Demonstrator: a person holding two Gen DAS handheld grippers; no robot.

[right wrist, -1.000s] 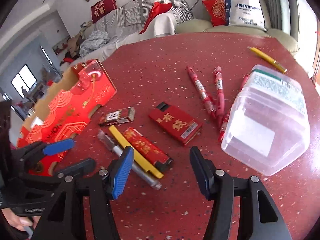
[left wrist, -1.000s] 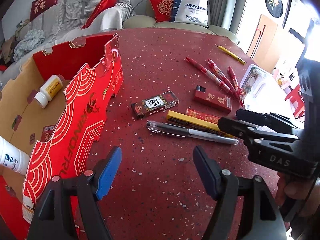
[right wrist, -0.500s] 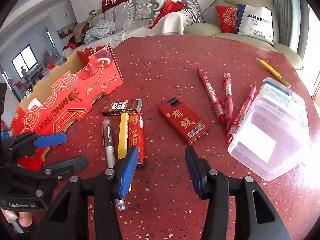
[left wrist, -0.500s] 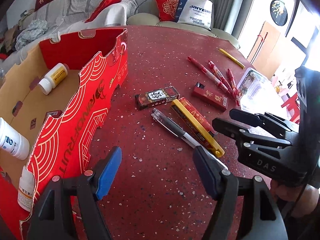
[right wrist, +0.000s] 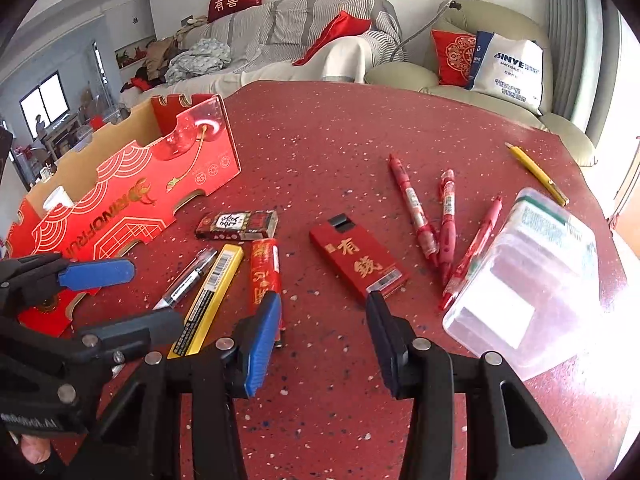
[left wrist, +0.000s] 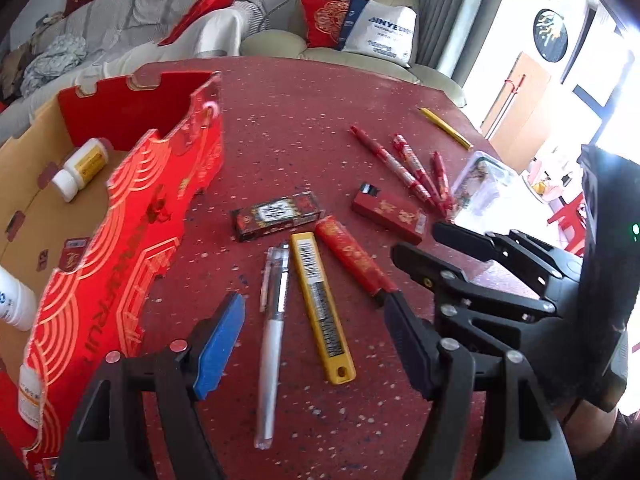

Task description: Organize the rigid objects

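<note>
Red-and-gold cardboard box [left wrist: 132,264] at 9 o'clock on the desk [left wrist: 304,128] holds only small white bottles [left wrist: 82,168]. Still loose: silver pen [left wrist: 272,344], yellow cutter [left wrist: 320,304], red lighters [left wrist: 354,256], red pens [right wrist: 416,208]. Sorting looks barely begun. Left hand-held gripper [left wrist: 312,344] spread over pen and cutter, touching neither. Right hand-held gripper [right wrist: 320,332] has just been closing; nothing between its pads.

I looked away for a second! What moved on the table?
The pen, yellow cutter and red lighter swung round clockwise. The right gripper has just been closing its jaws, nothing between them. The red box, red pens and carton stayed put.
</note>
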